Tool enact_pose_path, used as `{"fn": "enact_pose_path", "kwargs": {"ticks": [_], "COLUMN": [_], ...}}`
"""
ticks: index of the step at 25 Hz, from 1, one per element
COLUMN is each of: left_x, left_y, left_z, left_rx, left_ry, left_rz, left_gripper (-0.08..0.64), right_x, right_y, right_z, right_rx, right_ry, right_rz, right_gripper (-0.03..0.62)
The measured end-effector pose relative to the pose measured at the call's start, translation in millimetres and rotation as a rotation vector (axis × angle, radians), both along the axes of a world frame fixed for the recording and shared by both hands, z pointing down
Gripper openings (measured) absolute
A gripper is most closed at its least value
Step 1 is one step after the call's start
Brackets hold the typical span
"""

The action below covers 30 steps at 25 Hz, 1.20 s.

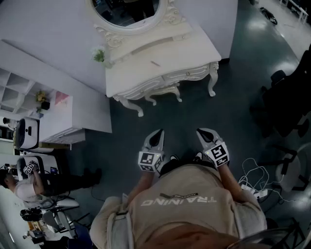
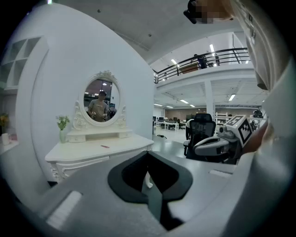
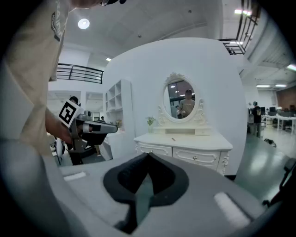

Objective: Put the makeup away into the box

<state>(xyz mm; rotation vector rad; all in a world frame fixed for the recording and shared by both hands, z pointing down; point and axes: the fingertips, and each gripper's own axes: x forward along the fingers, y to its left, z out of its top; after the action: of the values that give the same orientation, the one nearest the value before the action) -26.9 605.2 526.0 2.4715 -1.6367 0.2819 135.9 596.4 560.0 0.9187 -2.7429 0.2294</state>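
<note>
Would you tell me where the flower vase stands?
In the head view, the flower vase stands on the white dressing table, left of the oval mirror.

The dressing table [image 1: 165, 61] looks like smooth white-painted wood. The floor [image 1: 228, 92] is glossy; the left gripper [image 1: 159, 133] and right gripper [image 1: 201, 132] look matt plastic.

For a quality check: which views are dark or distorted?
Head view: dim, darkest at the edges, the dressing table brightest. Left gripper view: strong fisheye, black corners, the left tool soft. Right gripper view: same fisheye, the wall bulges.
</note>
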Motion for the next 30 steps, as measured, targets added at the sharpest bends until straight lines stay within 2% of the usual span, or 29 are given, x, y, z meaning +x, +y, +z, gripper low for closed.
{"fn": "enact_pose_path", "kwargs": {"ticks": [3,8,12,15,19,23,26,30], "left_x": [3,26,43,56,63,42,14,-20], "left_y": [-13,-23,-46,-60,-90,-109,-128,-170], "left_z": [0,-3,1,0,1,16,37,30], "left_rx": [0.017,0.027,0.005,-0.018,-0.05,-0.096,-0.141,-0.109], "left_ry": [0.002,0.009,0.008,0.009,0.047,0.064,0.074,0.102], "left_rz": [-0.026,0.029,0.065,0.084,0.088,0.091,0.069,0.059], "left_gripper": [-0.001,0.0,0.0,-0.002,0.0,0.0,0.0,-0.002], "right_x": [8,32,47,57,53,19,-2,-19], "right_y": [-9,-14,-16,-19,-46,-79,-108,-155], "right_z": [-3,-12,-8,4,25,24,20,-2], "right_rx": [-0.012,-0.023,-0.036,-0.087,-0.136,-0.118,-0.104,-0.095], "right_ry": [-0.009,-0.034,-0.028,-0.052,-0.036,-0.024,0.012,0.002], "right_rz": [-0.005,0.053,0.068,0.089,0.081,0.034,0.039,0.106], "right_gripper": [0.003,0.003,0.003,0.003,0.003,0.003,0.003,0.003]}}
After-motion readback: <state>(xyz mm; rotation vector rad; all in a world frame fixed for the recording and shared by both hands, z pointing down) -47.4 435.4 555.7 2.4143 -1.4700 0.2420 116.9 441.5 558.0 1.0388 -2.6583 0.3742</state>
